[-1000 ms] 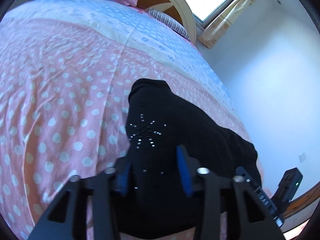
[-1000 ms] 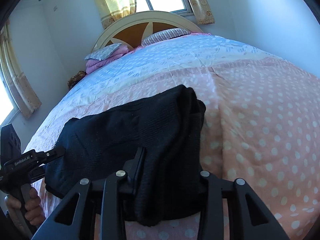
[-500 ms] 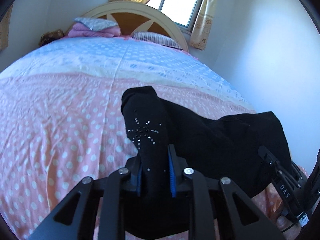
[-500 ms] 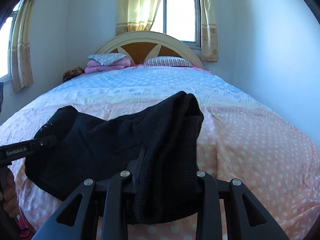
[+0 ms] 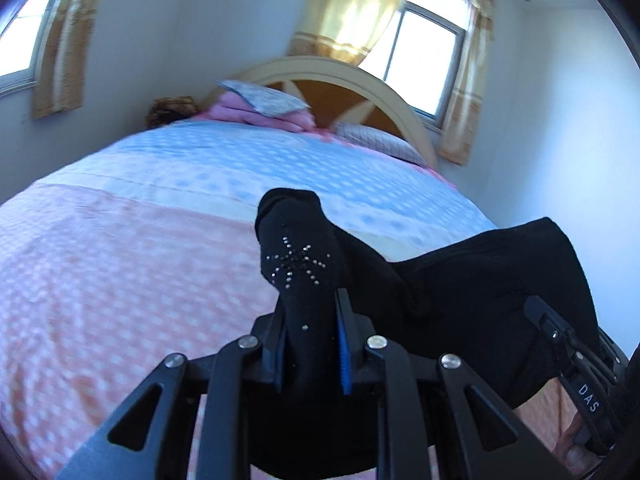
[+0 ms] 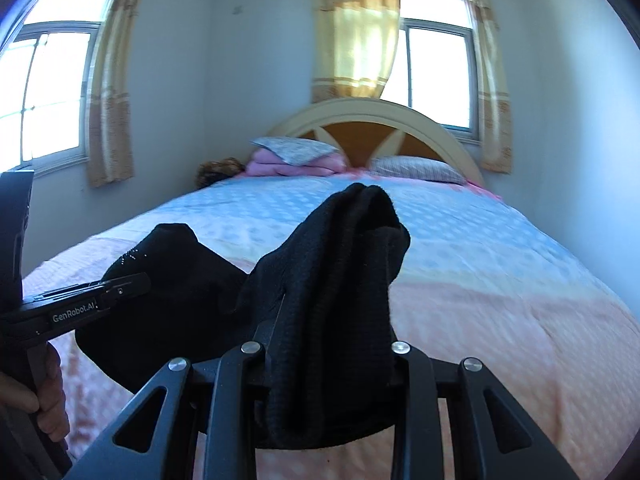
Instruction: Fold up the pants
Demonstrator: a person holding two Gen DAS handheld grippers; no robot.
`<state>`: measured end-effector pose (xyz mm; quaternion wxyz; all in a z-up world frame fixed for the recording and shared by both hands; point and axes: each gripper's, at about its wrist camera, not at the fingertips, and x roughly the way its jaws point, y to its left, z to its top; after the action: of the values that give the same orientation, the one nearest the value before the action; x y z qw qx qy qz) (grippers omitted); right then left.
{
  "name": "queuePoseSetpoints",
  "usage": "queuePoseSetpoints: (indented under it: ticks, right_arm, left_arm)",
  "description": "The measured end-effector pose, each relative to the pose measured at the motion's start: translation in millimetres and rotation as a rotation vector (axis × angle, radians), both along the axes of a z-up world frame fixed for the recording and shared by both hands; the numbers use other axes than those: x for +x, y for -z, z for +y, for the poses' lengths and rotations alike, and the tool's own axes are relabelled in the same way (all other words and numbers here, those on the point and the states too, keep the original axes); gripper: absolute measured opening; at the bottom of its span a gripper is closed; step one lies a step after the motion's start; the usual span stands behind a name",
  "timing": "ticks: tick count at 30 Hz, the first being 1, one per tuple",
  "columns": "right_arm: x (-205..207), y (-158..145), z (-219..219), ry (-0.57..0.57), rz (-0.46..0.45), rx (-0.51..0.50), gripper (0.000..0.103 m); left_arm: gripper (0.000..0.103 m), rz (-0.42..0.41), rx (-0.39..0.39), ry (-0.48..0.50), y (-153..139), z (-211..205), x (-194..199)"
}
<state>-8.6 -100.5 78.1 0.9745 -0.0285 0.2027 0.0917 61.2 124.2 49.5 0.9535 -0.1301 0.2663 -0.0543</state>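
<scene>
Black pants [image 5: 460, 280] hang lifted over the polka-dot bedspread [image 5: 120, 280], stretched between both grippers. My left gripper [image 5: 310, 320] is shut on a corner of the pants that bears a rhinestone star [image 5: 298, 262], with the blue pads [image 5: 343, 344] pressing the cloth. In the right wrist view my right gripper [image 6: 332, 340] is shut on a thick ribbed fold of the pants [image 6: 344, 260], which hides its fingertips. The left gripper [image 6: 120, 288] shows at the left of that view, and the right gripper [image 5: 568, 352] at the right of the left wrist view.
A pink and blue bedspread [image 6: 500, 300] covers a wide bed. At its far end stand an arched headboard [image 6: 380, 120], a striped pillow [image 6: 416, 168] and folded pink bedding [image 6: 296, 160]. Curtained windows [image 6: 436, 76] and white walls surround it. A hand [image 6: 48, 400] holds the left gripper's handle.
The left jaws closed onto the star corner of the pants. Both grippers rose and tilted up with the pants, lifting the cloth off the bed; the windows came into view.
</scene>
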Motion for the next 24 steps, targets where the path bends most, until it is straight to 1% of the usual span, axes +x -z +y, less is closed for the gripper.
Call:
queuePoseSetpoints:
  ticks: [5, 9, 12, 13, 15, 17, 18, 19, 20, 22, 23, 24]
  right_arm:
    - [54, -3, 80, -0.158, 0.012, 0.019, 0.029]
    - [101, 12, 134, -0.238, 0.064, 0.039, 0.029]
    - [130, 33, 168, -0.281, 0.131, 0.029, 0.029]
    - [141, 44, 178, -0.299, 0.165, 0.021, 0.029]
    - [156, 66, 194, -0.325, 0.226, 0.005, 0.029]
    - [169, 92, 208, -0.31, 0.274, -0.066, 0.03]
    - [173, 101, 210, -0.299, 0.296, -0.076, 0.034]
    - [180, 107, 207, -0.294, 0.336, -0.054, 0.038]
    - [185, 109, 202, -0.292, 0.364, -0.021, 0.04]
    - [193, 111, 191, -0.293, 0.401, 0.04, 0.048]
    - [194, 113, 185, -0.292, 0.417, 0.065, 0.05]
    - [194, 114, 179, -0.296, 0.441, 0.107, 0.051]
  left_arm:
    - [0.021, -0.018, 0.073, -0.171, -7, 65, 16]
    - [0.021, 0.015, 0.107, -0.273, 4, 107, 32]
    - [0.021, 0.079, 0.126, -0.32, 26, 131, 42]
    - [0.021, 0.102, 0.128, -0.334, 34, 139, 40]
    - [0.021, 0.162, 0.131, -0.363, 55, 153, 48]
    - [0.021, 0.22, 0.125, -0.385, 73, 163, 53]
    - [0.022, 0.239, 0.108, -0.384, 80, 166, 54]
    - [0.024, 0.256, 0.084, -0.381, 86, 168, 54]
    - [0.029, 0.263, 0.07, -0.384, 88, 169, 53]
    - [0.031, 0.252, 0.061, -0.391, 85, 169, 51]
    - [0.039, 0.254, 0.07, -0.399, 84, 170, 50]
    - [0.054, 0.259, 0.091, -0.417, 83, 170, 48]
